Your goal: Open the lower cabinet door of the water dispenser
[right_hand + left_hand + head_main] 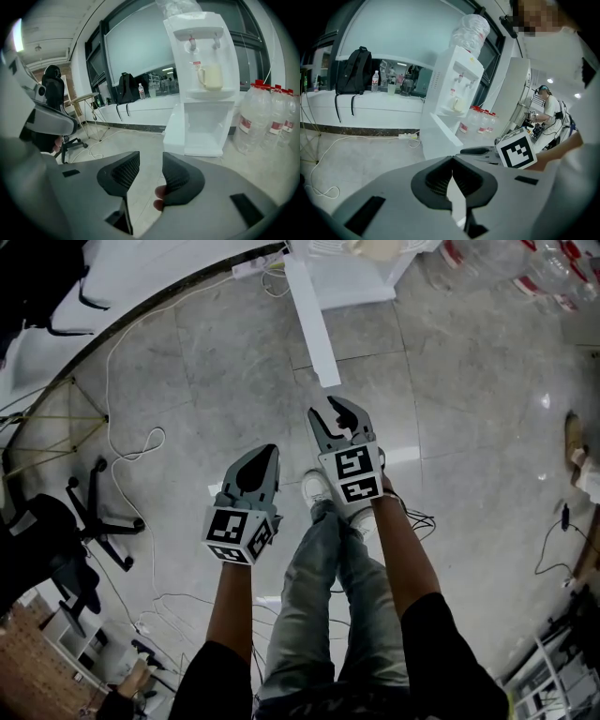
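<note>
The white plastic water dispenser [201,70] stands far ahead, its lower cabinet door [172,133] swung open, so the task looks done. The left gripper [452,161] has its fingers pressed together; the right gripper [151,164] has its fingers spread and empty. Next, probably just back away.

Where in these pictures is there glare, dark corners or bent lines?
Head view: white glare spots on the glossy floor, dim lower left corner. Left gripper view: black rounded corners, and the water dispenser appears tilted. Right gripper view: the same black rim; the window frame bends into an arc.
</note>
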Demonstrator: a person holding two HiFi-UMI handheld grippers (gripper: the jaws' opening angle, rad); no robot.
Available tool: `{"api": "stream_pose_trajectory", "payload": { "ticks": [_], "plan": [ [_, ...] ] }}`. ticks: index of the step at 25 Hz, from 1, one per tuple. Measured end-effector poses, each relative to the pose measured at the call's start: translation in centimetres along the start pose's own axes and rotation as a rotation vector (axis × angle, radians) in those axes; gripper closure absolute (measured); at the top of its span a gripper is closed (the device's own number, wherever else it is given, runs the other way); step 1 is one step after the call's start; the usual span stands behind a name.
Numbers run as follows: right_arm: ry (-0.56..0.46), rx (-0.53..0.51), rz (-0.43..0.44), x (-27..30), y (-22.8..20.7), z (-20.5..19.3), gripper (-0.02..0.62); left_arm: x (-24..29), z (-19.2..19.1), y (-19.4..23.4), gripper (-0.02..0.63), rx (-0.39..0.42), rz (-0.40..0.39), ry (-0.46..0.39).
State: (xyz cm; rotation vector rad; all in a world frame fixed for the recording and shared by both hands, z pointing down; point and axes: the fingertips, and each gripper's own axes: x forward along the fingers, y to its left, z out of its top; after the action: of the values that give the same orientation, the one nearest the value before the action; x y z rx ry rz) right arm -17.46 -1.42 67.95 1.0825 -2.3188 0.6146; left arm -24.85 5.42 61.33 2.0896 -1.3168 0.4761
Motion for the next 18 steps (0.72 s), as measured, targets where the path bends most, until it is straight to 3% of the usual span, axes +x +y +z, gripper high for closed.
{"api": "stream_pose_trajectory", "payload": {
  "ticks": [12,18],
  "plan": [
    [-0.034,-0.015,-0.037,-8.4,-0.1,7.7,0.462,-4.0,7.1,-4.8,0.594,-0.005,-0.022,-0.040],
    [-0.054,-0.026,-0.055,-12.5,0.2,11.7,0.480,-6.5,11.4,-6.0,0.594,-0.017,0.006,-0.091]
  ]
}}
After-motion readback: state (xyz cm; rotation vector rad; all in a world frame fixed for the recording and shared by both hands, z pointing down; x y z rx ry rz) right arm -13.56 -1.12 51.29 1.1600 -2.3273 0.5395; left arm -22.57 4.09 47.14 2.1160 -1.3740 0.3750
